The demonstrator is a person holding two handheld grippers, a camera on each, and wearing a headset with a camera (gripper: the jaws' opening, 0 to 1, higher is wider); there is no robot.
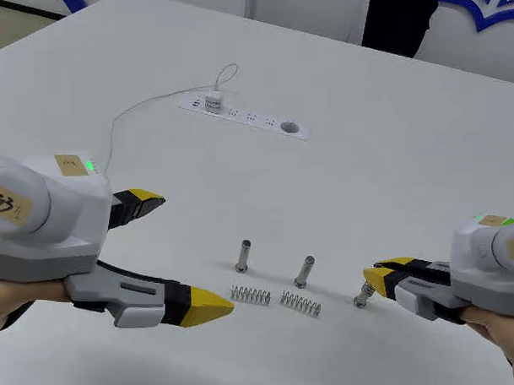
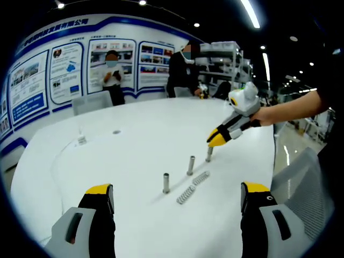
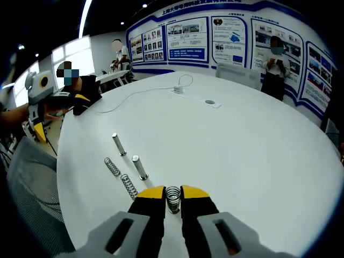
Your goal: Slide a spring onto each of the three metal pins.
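Two bare metal pins stand upright on the white table (image 1: 385, 155), one on the left (image 1: 243, 255) and one in the middle (image 1: 304, 271). Two loose springs (image 1: 251, 294) (image 1: 300, 304) lie flat just in front of them. A third pin (image 1: 365, 293) at the right carries a spring (image 3: 172, 199), and my right gripper (image 1: 374, 273) (image 3: 173, 192) is shut on that spring. My left gripper (image 1: 180, 253) (image 2: 177, 188) hovers wide open to the left of the pins, holding nothing. The left gripper view shows the pins (image 2: 166, 183) (image 2: 190, 165) and both loose springs (image 2: 186, 194) (image 2: 201, 177).
A white power strip (image 1: 243, 116) with a plugged-in adapter and a thin cable lies further back on the table. People stand by the far wall (image 2: 112, 80). A grey chair (image 3: 32, 183) sits at the table's edge.
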